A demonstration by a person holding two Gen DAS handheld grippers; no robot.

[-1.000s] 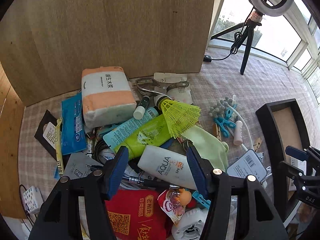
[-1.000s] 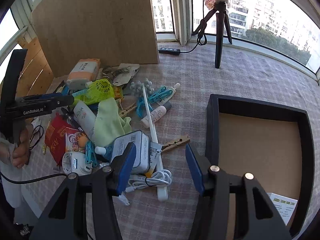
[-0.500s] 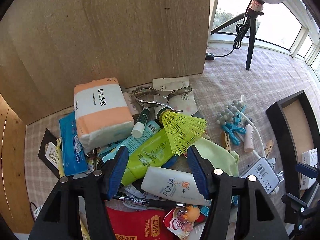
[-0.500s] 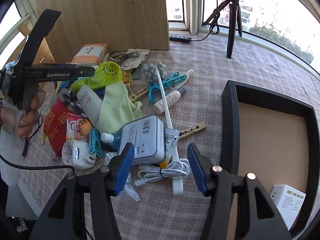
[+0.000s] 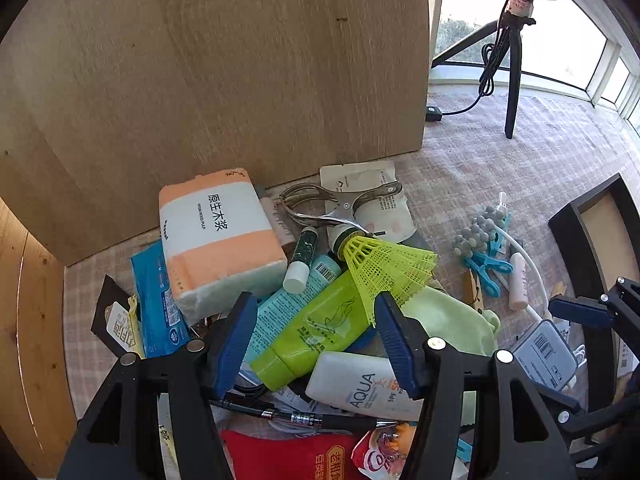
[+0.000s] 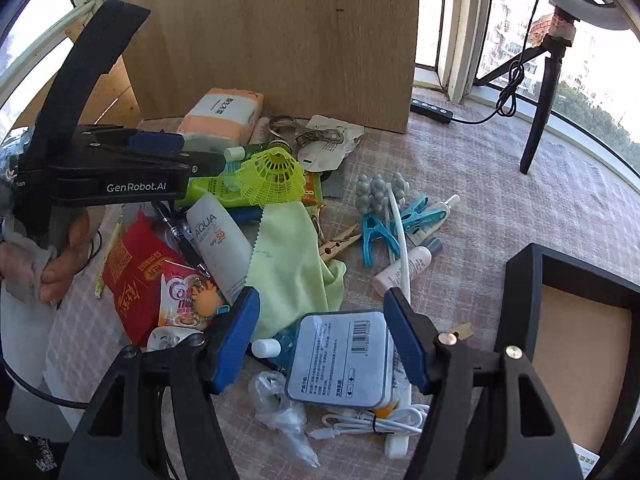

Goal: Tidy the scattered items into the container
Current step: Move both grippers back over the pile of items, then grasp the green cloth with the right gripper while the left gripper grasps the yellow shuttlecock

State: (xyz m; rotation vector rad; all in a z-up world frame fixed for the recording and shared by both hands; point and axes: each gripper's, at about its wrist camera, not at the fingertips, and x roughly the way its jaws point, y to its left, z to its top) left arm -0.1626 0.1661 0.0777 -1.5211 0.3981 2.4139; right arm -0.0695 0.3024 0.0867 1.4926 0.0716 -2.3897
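Note:
A pile of scattered items lies on the checked cloth. My left gripper (image 5: 314, 336) is open and empty over a lime-green tube (image 5: 316, 332), with a yellow shuttlecock (image 5: 384, 264) just beyond and a white AQUA tube (image 5: 360, 386) below. My right gripper (image 6: 320, 340) is open and empty over a grey-blue labelled box (image 6: 340, 360), beside a green cloth (image 6: 288, 256). The black container (image 6: 568, 320) stands to the right; it also shows in the left wrist view (image 5: 580, 232). The left gripper also shows in the right wrist view (image 6: 160, 156).
A tall wooden board (image 5: 220, 80) stands behind the pile. A tissue pack (image 5: 216, 232), metal clamp (image 5: 340, 204), blue clips (image 6: 384, 228), white cable (image 6: 368, 424) and red packet (image 6: 132, 268) lie around. A tripod (image 6: 540, 100) stands at the back right.
Both grippers have moved forward toward the pile and stayed open. The left now stands over the lime-green tube, the right over the labelled box.

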